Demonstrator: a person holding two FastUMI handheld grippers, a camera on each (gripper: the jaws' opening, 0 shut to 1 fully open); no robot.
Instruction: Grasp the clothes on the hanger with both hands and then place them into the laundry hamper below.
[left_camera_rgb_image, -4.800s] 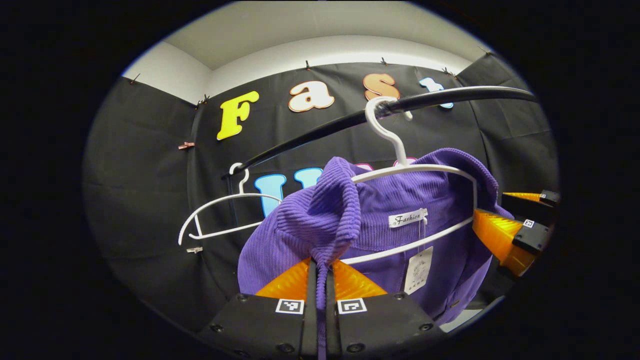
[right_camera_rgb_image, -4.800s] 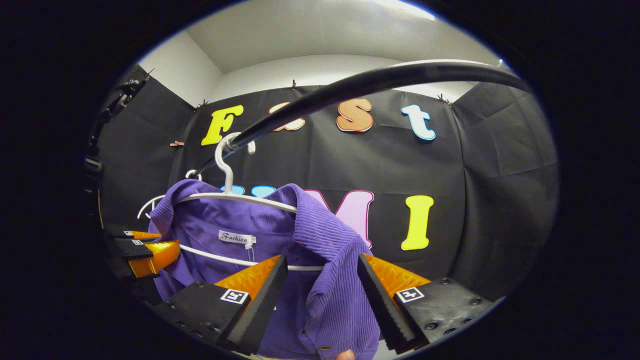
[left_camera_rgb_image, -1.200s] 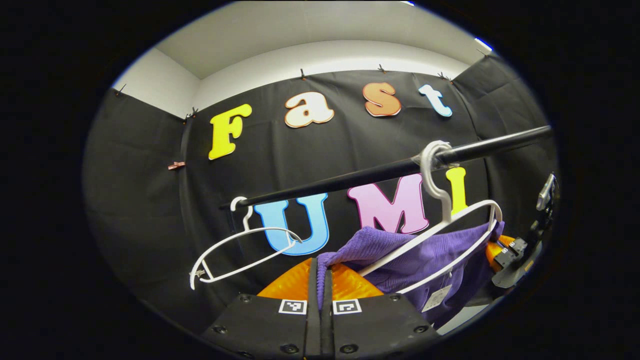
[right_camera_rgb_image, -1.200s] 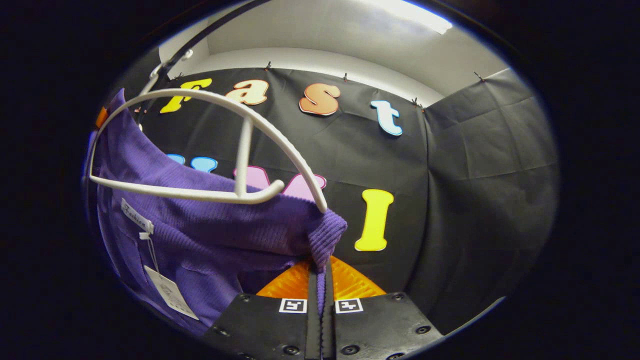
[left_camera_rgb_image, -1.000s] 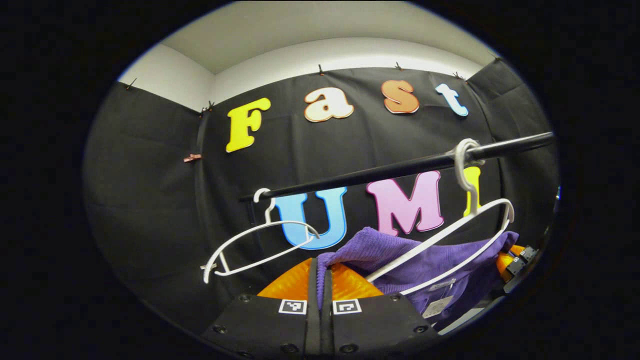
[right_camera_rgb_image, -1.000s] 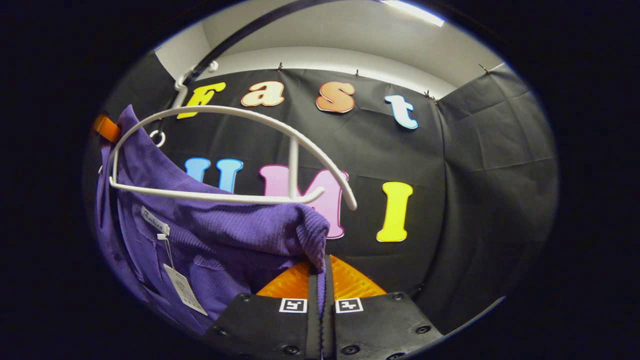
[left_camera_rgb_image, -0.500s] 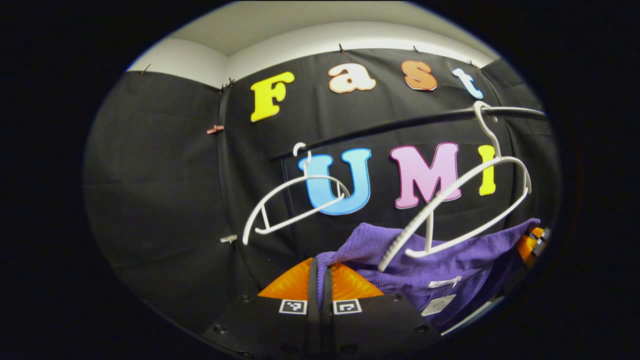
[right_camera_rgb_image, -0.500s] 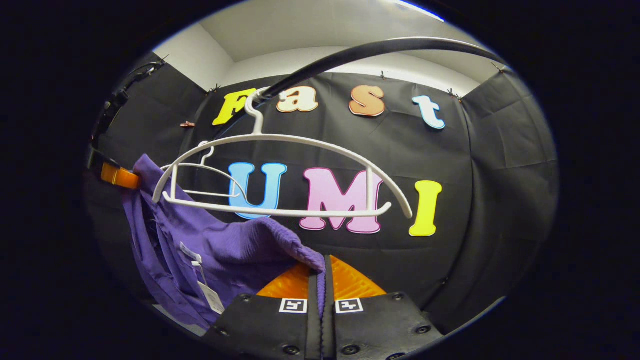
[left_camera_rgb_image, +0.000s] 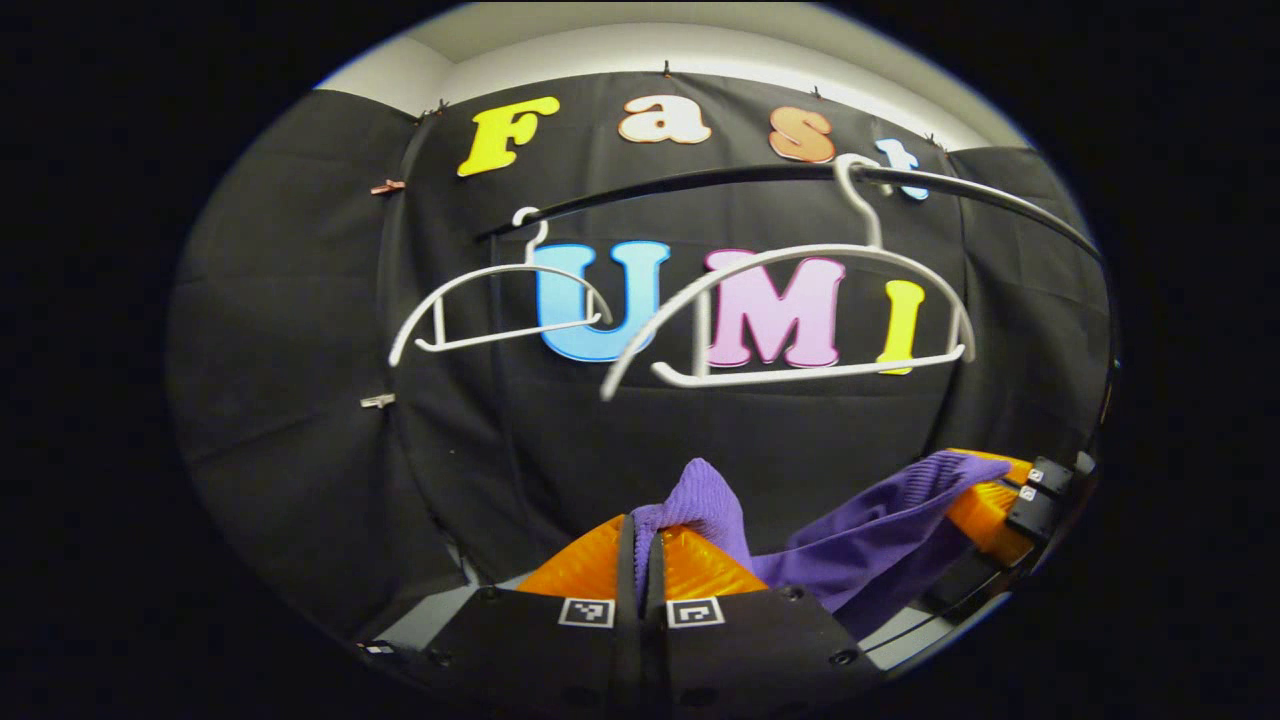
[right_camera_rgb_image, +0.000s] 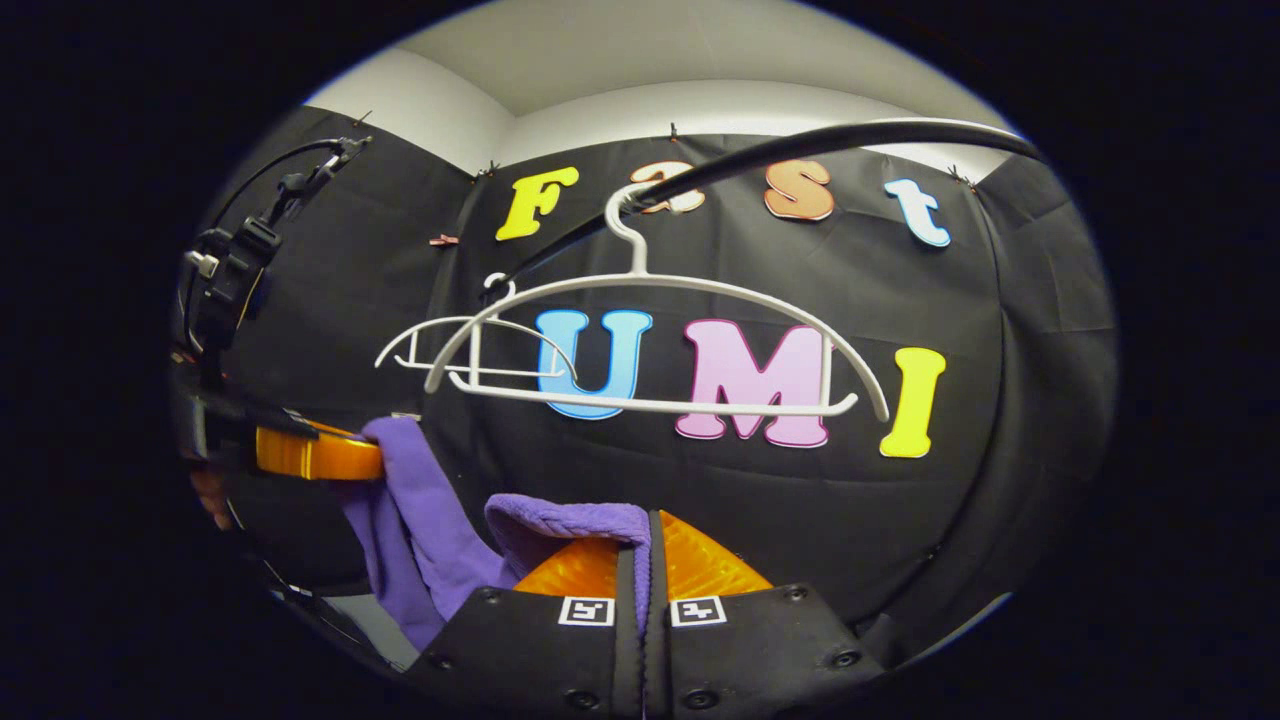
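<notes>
In the left gripper view the left tongs (left_camera_rgb_image: 641, 545) are clenched on a fold of the purple garment (left_camera_rgb_image: 860, 535), the cloth pinched between the two orange fingers (left_camera_rgb_image: 700, 560) and bunching up just above them. From there the garment sags to the right and rises to the right tongs (left_camera_rgb_image: 985, 500) at the right edge, whose orange fingers grip its other end.

In the right gripper view the right tongs (right_camera_rgb_image: 645, 550) are likewise clenched on the garment (right_camera_rgb_image: 570, 520), a ribbed fold lying over the left finger and running down between the pair. The cloth drops to the lower left and climbs to the left tongs (right_camera_rgb_image: 345, 455), where an orange finger (right_camera_rgb_image: 310, 452) meets it; a cable and dark fittings sit above that gripper.

The garment hangs between the two tongs, below the hangers and apart from them. The nearer white hanger (left_camera_rgb_image: 790, 310) is bare and hooked on the black rail (left_camera_rgb_image: 700, 182); a second bare hanger (left_camera_rgb_image: 495, 310) hangs to its left on the same rail. In the right gripper view the near hanger (right_camera_rgb_image: 655, 345) overlaps the far one (right_camera_rgb_image: 470, 350) under the rail (right_camera_rgb_image: 830, 140). The hamper cannot be made out.
</notes>
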